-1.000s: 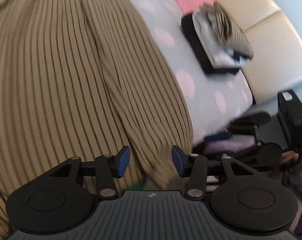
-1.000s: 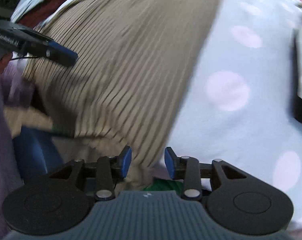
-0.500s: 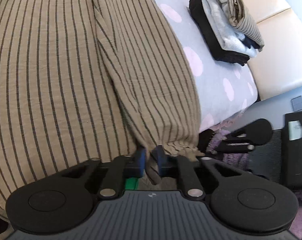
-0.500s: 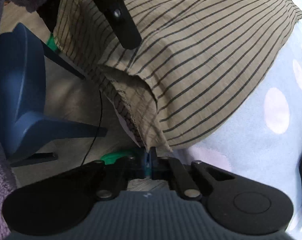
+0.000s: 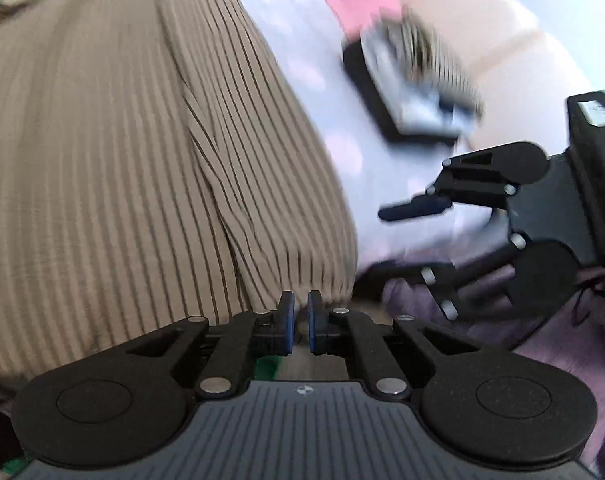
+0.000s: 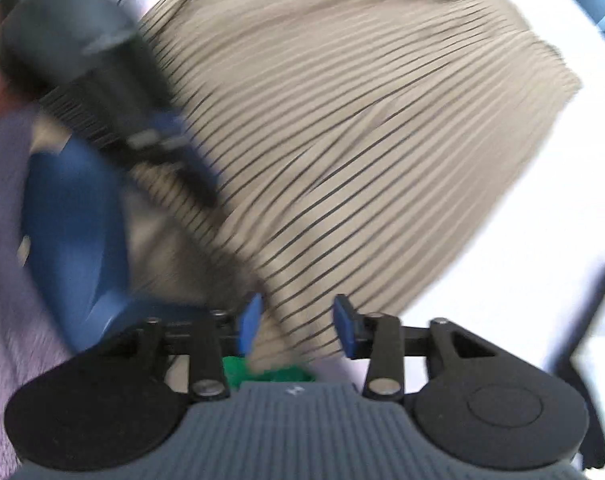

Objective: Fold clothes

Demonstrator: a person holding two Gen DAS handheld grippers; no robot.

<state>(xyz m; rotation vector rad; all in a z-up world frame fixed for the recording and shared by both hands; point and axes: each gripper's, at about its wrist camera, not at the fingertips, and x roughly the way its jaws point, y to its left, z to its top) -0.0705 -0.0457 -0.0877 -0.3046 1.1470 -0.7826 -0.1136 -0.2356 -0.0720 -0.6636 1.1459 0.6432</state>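
Two grips unequal: left gripper (image 5: 298,322) jaws nearly closed at striped garment (image 5: 142,168) hem, hold unclear; right gripper (image 6: 296,326) jaws open, empty. Risk: hem slipping, fold skewing.

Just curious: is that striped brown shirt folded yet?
Not yet. The striped shirt lies spread across the dotted bedsheet, unlike the folded pile.

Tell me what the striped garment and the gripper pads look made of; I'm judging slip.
Striped garment: thin woven cloth, matte, probably cotton or linen, since it creases and drapes softly. Pads: smooth blue rubber or plastic, can't tell which. Left gripper nearly shut, right gripper open.
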